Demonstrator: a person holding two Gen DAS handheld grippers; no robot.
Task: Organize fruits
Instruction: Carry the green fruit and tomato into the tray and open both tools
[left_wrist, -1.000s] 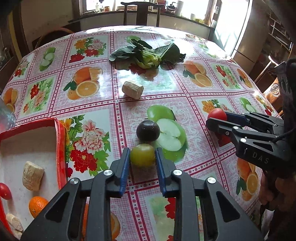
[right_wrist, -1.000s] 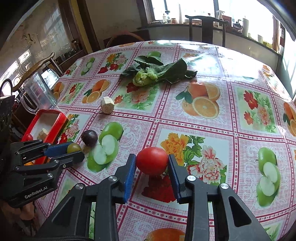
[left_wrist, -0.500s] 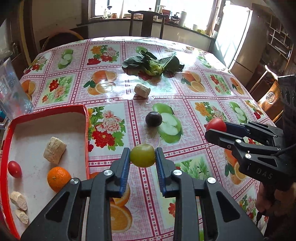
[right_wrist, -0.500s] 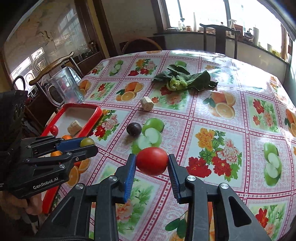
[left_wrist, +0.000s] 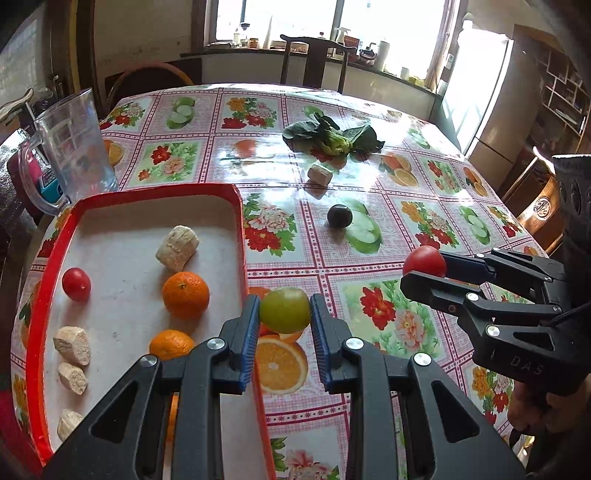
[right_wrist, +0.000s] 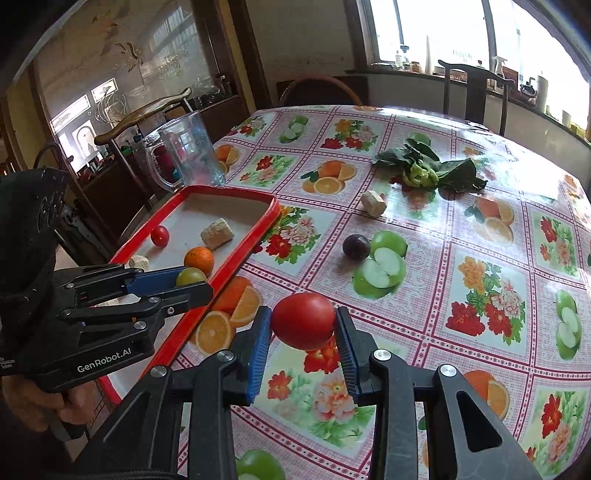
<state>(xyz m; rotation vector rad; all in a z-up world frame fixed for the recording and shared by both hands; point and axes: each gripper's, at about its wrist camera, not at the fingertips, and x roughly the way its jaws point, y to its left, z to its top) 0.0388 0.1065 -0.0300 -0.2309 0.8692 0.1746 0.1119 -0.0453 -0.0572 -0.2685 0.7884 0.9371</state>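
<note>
Far left of the left jaws, a clear plastic jug (left_wrist: 72, 147) stands on the tabletop (left_wrist: 406, 206), whose glossy oilcloth is printed with fruit and flowers. Beside it lies a shallow red-rimmed tray (left_wrist: 236, 206) holding a small red tomato (left_wrist: 76, 284), two dimpled oranges (left_wrist: 185, 295), and rough beige chunks (left_wrist: 177, 243). The left gripper (left_wrist: 284, 311), marked "GenRobot.AI" in the right wrist view, has its blue ribbed jaws clamped on a smooth round green fruit (left_wrist: 284, 310), held just over the tray's right rim. Ahead of these jaws, well apart, a dark round plum (left_wrist: 339, 215) rests on the tabletop, with another beige chunk (left_wrist: 320, 174) and crumpled leafy greens (left_wrist: 334, 138) beyond. To the right, the right gripper (right_wrist: 303, 322), lettered "DAS", has its jaws clamped on a glossy red tomato (right_wrist: 303, 320) above the tabletop.
</note>
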